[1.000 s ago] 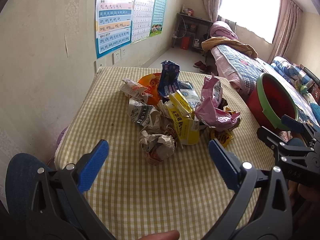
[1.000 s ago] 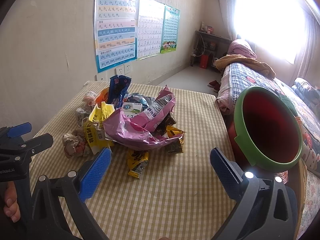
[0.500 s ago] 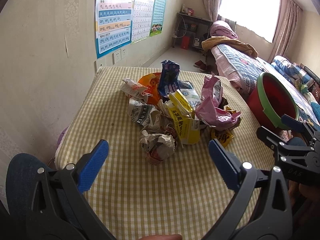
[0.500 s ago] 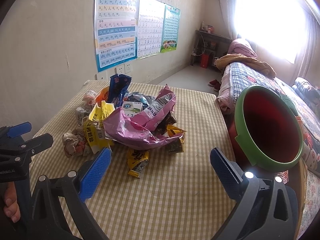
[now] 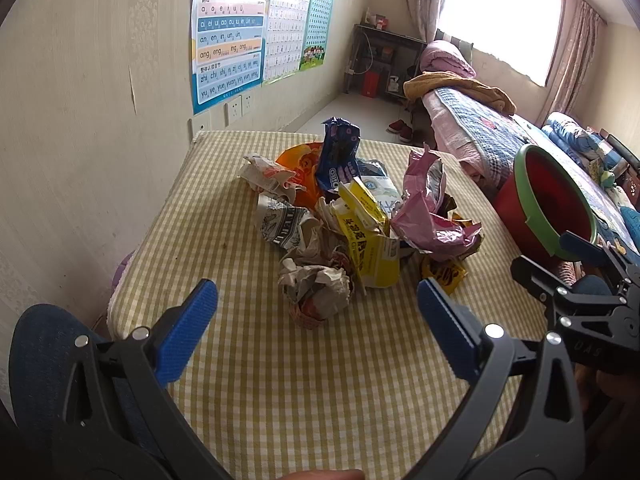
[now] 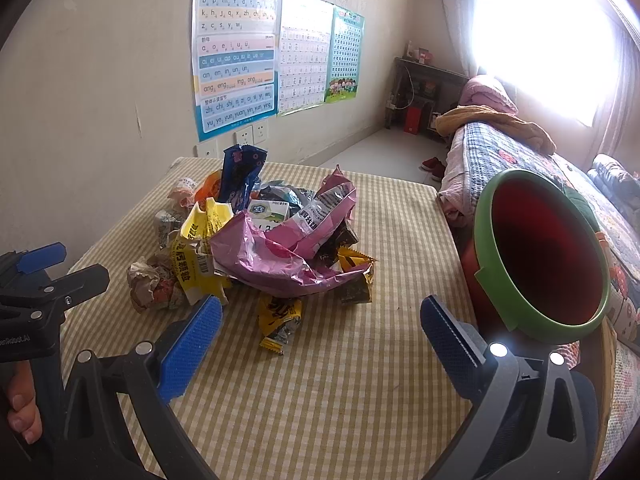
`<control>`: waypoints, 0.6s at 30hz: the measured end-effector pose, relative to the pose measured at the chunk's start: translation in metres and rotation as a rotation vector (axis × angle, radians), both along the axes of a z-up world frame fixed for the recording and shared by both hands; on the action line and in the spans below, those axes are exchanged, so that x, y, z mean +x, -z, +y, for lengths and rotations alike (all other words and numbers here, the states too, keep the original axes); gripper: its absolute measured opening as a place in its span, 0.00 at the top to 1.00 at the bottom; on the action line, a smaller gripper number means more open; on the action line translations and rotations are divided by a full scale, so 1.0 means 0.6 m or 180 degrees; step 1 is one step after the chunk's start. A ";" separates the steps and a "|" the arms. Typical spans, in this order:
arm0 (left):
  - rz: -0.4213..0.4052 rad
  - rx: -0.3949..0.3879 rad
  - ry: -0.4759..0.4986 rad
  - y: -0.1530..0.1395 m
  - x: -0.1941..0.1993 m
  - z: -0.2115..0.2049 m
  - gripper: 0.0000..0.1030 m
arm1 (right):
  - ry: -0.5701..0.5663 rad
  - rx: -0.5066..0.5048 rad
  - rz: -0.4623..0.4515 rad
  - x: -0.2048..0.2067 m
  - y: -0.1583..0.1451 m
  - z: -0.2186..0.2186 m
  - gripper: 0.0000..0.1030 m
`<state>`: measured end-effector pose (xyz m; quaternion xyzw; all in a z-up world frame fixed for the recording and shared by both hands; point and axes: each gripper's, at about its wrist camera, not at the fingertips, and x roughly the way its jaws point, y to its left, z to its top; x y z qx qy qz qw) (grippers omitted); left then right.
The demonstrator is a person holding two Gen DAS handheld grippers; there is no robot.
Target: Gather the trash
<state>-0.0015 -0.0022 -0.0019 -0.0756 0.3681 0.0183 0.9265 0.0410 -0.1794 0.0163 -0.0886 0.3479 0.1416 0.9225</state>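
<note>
1. While both tools hover short of the litter, almost nothing has shifted over the last second: the left gripper [image 5: 316, 312] has its blue-padded jaws spread wide and empty, exactly as before.
2. The right gripper [image 6: 320, 324] is likewise spread and holds nothing; it has not advanced.
3. Straight ahead of the left gripper, just beyond its fingertips, lies a crumpled grey-and-red paper ball [image 5: 316, 288], touching a torn yellow printed carton [image 5: 370, 244].
4. Ahead of the right gripper lies a small yellow foil wrapper [image 6: 280, 316]; behind it sprawls a large pink plastic bag [image 6: 280, 252].
5. The red plastic bin with a green rim [image 6: 500, 240] stands off the table edge, right of the right gripper.
6. Judgement: with the heap unmoved, collection has not begun; a first reach is pending.
</note>
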 end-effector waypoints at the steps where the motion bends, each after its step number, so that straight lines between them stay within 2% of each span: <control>1: 0.0007 0.0006 0.0003 0.001 0.000 -0.001 0.05 | -0.0001 0.0003 0.0000 0.000 0.000 0.000 0.07; 18: 0.0044 0.0006 0.0003 0.004 0.001 -0.003 0.05 | 0.0026 0.0012 0.0039 0.003 0.006 -0.003 0.07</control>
